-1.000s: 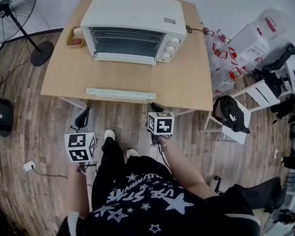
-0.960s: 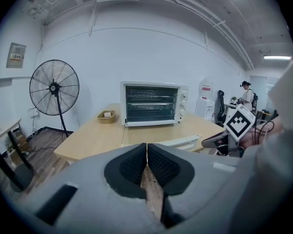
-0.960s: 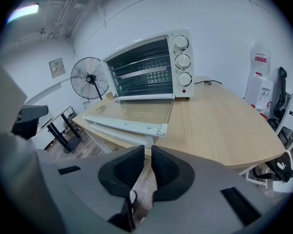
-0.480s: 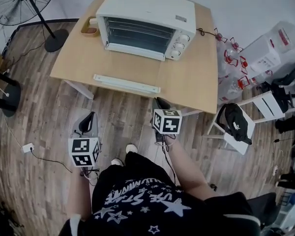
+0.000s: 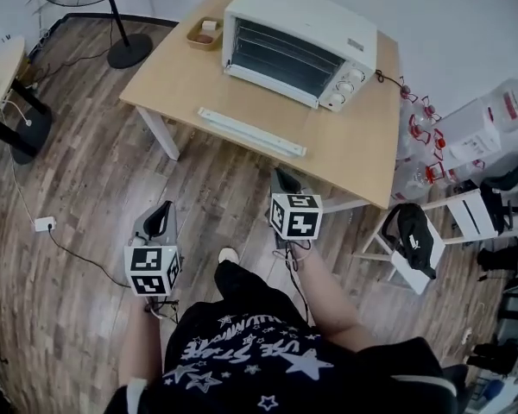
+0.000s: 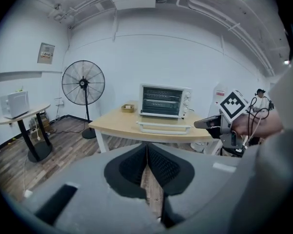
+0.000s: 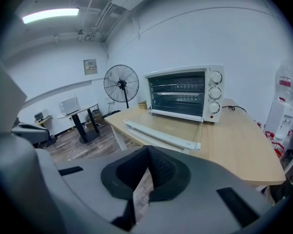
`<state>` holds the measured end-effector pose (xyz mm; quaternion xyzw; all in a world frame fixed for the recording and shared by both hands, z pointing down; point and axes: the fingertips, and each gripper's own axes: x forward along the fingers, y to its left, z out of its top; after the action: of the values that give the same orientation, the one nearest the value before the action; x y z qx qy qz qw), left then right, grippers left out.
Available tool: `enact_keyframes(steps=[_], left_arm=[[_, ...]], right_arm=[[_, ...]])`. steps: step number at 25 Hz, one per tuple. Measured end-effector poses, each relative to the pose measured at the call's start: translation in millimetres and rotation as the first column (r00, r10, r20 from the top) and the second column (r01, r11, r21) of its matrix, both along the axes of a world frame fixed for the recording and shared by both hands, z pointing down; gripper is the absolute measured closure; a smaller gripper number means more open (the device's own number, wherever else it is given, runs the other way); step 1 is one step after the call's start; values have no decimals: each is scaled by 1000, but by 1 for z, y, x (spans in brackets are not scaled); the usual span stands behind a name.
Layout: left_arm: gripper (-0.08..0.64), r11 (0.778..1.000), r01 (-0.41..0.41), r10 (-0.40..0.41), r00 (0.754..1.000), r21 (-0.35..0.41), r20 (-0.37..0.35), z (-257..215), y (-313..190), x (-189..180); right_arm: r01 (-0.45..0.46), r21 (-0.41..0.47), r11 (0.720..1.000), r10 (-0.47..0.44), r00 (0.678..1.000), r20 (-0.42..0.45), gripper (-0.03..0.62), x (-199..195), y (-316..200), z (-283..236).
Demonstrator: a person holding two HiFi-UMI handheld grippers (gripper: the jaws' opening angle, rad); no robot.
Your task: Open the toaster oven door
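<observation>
Since a second ago the toaster oven [image 5: 298, 46] has slid up and right in the head view. The right gripper [image 5: 282, 179] has just been closing its jaws, which now meet on nothing. The left gripper [image 5: 160, 218] is likewise closed and empty. Both hang over the floor [image 5: 95, 197], short of the surface [image 5: 190, 84] where the oven stands, its door closed.

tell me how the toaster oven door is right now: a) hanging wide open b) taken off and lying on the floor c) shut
c, the door stands upright and flush against the front of the toaster oven, with no gap showing around it.
</observation>
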<state>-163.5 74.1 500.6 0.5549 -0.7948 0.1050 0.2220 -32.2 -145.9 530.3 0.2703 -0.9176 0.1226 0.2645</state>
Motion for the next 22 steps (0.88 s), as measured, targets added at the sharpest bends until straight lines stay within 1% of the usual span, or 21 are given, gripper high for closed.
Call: enact_keyframes(steps=[3,8,13,22], left_arm=[[538,1000,22,-22,1000,10,-3,-1,30,10],[538,998,50,-50,999,31,5,-2,71,31],[538,997,68,-68,998,41,10,-1,117,59],[538,992,102,-105,994,69,32,-9,196,120]], right_arm=[[43,29,999,-43,999,-18,589,2,28,-6],[80,51,995,-80,997,-6,589,16,68,-14],[99,57,993,-99,995,9,589,39,110,-17],[151,86,985,-155,987,35,589,88,190,-27]])
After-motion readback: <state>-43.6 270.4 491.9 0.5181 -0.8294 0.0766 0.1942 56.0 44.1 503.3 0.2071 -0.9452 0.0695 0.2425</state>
